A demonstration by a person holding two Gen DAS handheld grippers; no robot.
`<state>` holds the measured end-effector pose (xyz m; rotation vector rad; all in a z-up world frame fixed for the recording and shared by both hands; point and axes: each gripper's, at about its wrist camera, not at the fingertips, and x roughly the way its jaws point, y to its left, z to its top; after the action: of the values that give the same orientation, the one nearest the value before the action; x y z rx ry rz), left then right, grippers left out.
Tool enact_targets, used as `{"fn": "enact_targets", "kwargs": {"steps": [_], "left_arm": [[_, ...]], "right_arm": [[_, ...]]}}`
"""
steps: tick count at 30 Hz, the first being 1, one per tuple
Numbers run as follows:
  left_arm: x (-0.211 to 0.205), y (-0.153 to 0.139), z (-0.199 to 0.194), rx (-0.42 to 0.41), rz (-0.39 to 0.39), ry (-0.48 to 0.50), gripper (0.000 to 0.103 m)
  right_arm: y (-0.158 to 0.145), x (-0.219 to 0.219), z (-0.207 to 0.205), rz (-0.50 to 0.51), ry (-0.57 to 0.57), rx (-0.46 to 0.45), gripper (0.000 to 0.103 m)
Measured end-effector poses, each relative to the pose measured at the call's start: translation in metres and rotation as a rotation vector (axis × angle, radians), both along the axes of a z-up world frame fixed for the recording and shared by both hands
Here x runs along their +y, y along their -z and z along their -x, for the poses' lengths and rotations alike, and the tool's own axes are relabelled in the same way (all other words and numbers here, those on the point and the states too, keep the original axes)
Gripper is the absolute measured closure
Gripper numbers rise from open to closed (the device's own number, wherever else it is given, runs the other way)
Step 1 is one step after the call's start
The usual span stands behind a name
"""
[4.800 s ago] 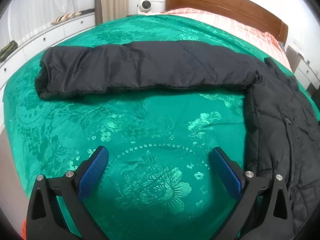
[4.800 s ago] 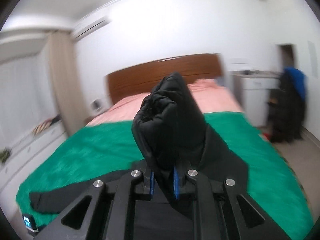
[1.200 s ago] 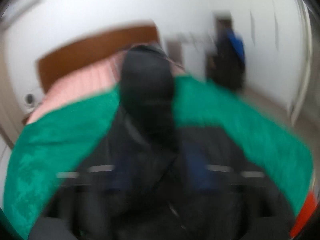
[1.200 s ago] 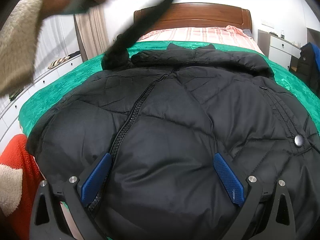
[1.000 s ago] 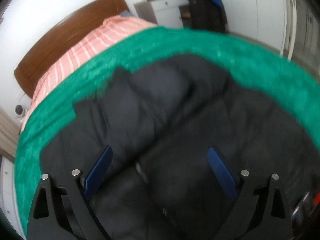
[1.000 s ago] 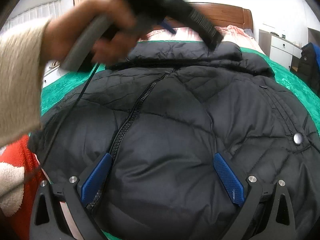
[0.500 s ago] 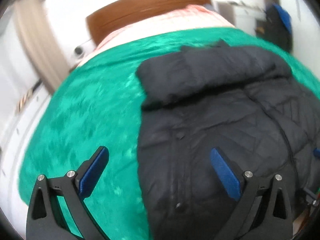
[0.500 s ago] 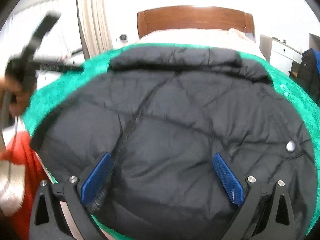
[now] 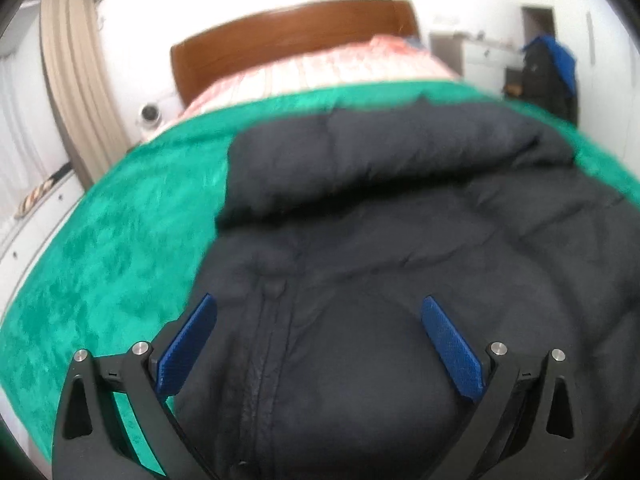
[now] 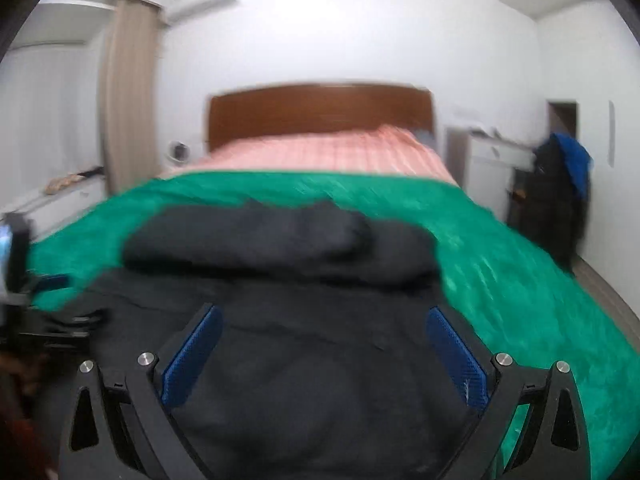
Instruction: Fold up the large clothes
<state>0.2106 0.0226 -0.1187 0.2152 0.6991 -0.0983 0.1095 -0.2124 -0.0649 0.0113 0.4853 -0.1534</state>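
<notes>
A black puffer jacket (image 9: 400, 264) lies front-up on the green bedspread (image 9: 112, 248), both sleeves folded across its upper part. My left gripper (image 9: 318, 312) is open and empty, low over the jacket's near left part by a snap strip. My right gripper (image 10: 324, 320) is open and empty over the jacket's (image 10: 304, 320) near hem. The folded sleeves (image 10: 280, 240) form a thick roll below the collar. The left gripper's body (image 10: 24, 280) shows blurred at the right view's left edge.
The wooden headboard (image 10: 320, 112) and pink striped bedding (image 10: 320, 152) lie beyond the green spread. A white cabinet (image 10: 492, 176) and hanging dark clothes (image 10: 560, 192) stand to the right. A white sill (image 9: 28, 216) and curtain (image 9: 76, 80) run along the left.
The left sleeve was carried over and dropped across the jacket's chest. Both grippers then drew back toward the near hem. The right view tilted up, showing more of the room.
</notes>
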Motion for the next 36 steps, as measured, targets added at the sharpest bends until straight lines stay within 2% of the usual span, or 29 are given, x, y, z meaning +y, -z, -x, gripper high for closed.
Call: {"fn": "enact_targets", "kwargs": {"steps": [1,2,3,4,7,13,17,20,23,26,28,31,33,36], "left_arm": [[0.003,0.018,-0.005,0.049,0.034,0.011,0.0],[0.006,0.024,-0.005,0.054,0.064,0.017,0.0],[0.009,0.026,-0.003,0.037,0.098,0.023,0.0],[0.008,0.025,-0.002,0.03,0.098,0.02,0.0],[0.003,0.026,-0.003,0.03,0.068,0.016,0.0],[0.001,0.027,-0.002,0.023,0.083,0.018,0.0],[0.009,0.018,-0.004,0.076,0.102,0.013,0.0],[0.041,-0.003,-0.001,0.049,0.15,-0.068,0.0],[0.099,-0.02,-0.01,0.03,0.219,-0.211,0.0],[0.157,-0.021,-0.032,0.025,0.201,-0.383,0.0],[0.179,-0.006,-0.054,0.069,0.176,-0.393,0.0],[0.198,0.042,-0.083,0.256,0.113,-0.396,0.0],[0.204,0.045,-0.076,0.195,0.181,-0.395,0.0],[0.199,0.045,-0.068,0.175,0.169,-0.437,0.0]], "right_arm": [[0.027,-0.016,-0.009,-0.021,0.05,0.066,0.002],[0.044,-0.027,-0.012,-0.08,0.066,0.113,0.002],[0.057,-0.042,-0.012,-0.174,0.059,0.13,0.002],[0.061,-0.048,-0.011,-0.215,0.056,0.114,0.002],[0.06,-0.042,-0.012,-0.181,0.06,0.117,0.002],[0.063,-0.04,-0.016,-0.167,0.061,0.118,0.001],[0.067,-0.04,-0.014,-0.147,0.066,0.123,0.0],[0.068,-0.041,-0.016,-0.145,0.065,0.125,0.0],[0.068,-0.04,-0.016,-0.143,0.066,0.126,0.0],[0.068,-0.04,-0.016,-0.139,0.068,0.128,0.0],[0.068,-0.04,-0.016,-0.137,0.068,0.13,0.0],[0.068,-0.04,-0.016,-0.136,0.068,0.132,0.0],[0.068,-0.041,-0.015,-0.136,0.068,0.134,0.0],[0.068,-0.041,-0.015,-0.136,0.067,0.136,0.0]]}}
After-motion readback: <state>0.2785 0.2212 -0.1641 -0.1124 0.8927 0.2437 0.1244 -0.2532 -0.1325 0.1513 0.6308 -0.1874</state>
